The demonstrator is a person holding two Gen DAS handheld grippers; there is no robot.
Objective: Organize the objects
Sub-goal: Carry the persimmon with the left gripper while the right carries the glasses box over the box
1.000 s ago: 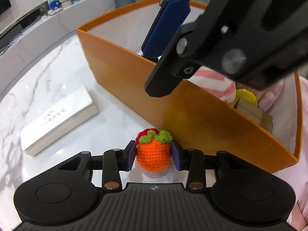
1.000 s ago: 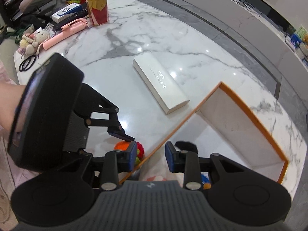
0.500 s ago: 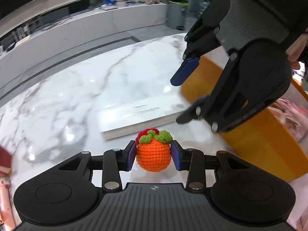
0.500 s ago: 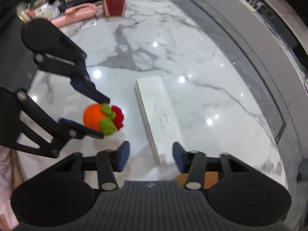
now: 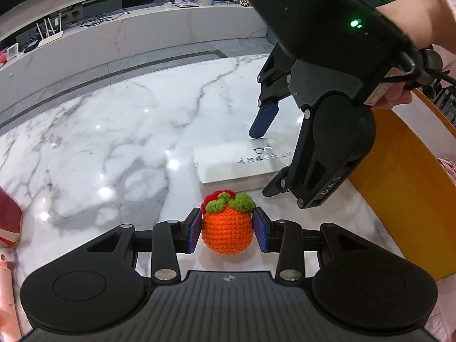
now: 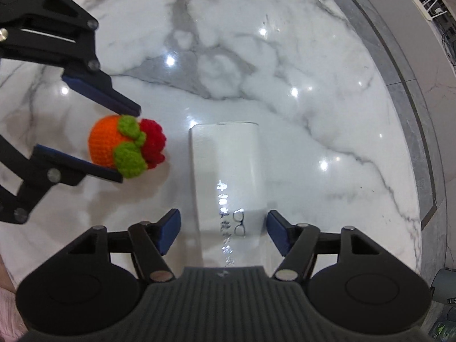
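Note:
A crocheted orange fruit [image 5: 227, 230] with green leaves and a red tuft sits between the blue pads of my left gripper [image 5: 228, 230], which is shut on it over the marble table [image 5: 114, 142]. The right wrist view shows the same fruit [image 6: 105, 139] in the left gripper [image 6: 122, 142]. A long white case [image 6: 225, 156] printed with a glasses mark lies flat on the marble. My right gripper [image 6: 224, 229] points down over its near end. Its jaws are opening, one on each side of the case, and the pads do not touch it.
An orange-walled box [image 5: 399, 176] stands at the right, behind the right gripper [image 5: 268, 156]. A red object [image 5: 8, 219] and a pink one [image 5: 5, 285] show at the left edge. A person's hand and pink sleeve [image 5: 427, 14] hold the right gripper.
My left gripper has carried the fruit away from the orange box's wall, out over the marble. The right gripper left the box, came down over the white case, and its jaws widened.

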